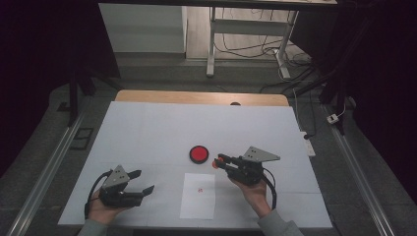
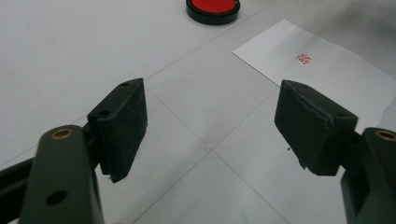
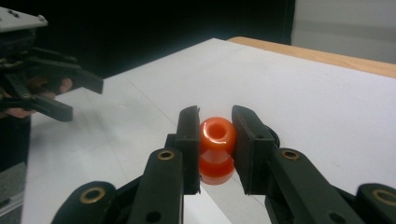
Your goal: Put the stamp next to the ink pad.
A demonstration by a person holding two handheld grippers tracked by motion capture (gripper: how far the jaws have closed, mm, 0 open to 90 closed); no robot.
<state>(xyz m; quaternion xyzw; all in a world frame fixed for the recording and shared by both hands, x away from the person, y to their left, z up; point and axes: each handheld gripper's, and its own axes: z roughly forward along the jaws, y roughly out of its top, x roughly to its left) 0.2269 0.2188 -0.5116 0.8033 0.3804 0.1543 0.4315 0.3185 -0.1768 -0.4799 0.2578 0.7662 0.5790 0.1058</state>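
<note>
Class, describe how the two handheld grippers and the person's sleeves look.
Both the left gripper and the right gripper are black, each topped by a grey three-cornered plate and trailing a black cable. Brass-coloured rivets dot the linkages. The jaws are blocky black pads. Sleeves are grey.

A white-covered tabletop (image 1: 147,128) shows a wooden edge (image 1: 196,97) at 12 o'clock. Beyond it stands a white desk frame (image 1: 212,44) on grey floor (image 1: 157,73), with tangled cables (image 1: 255,46). Dark curtains (image 1: 44,49) flank both sides.
</note>
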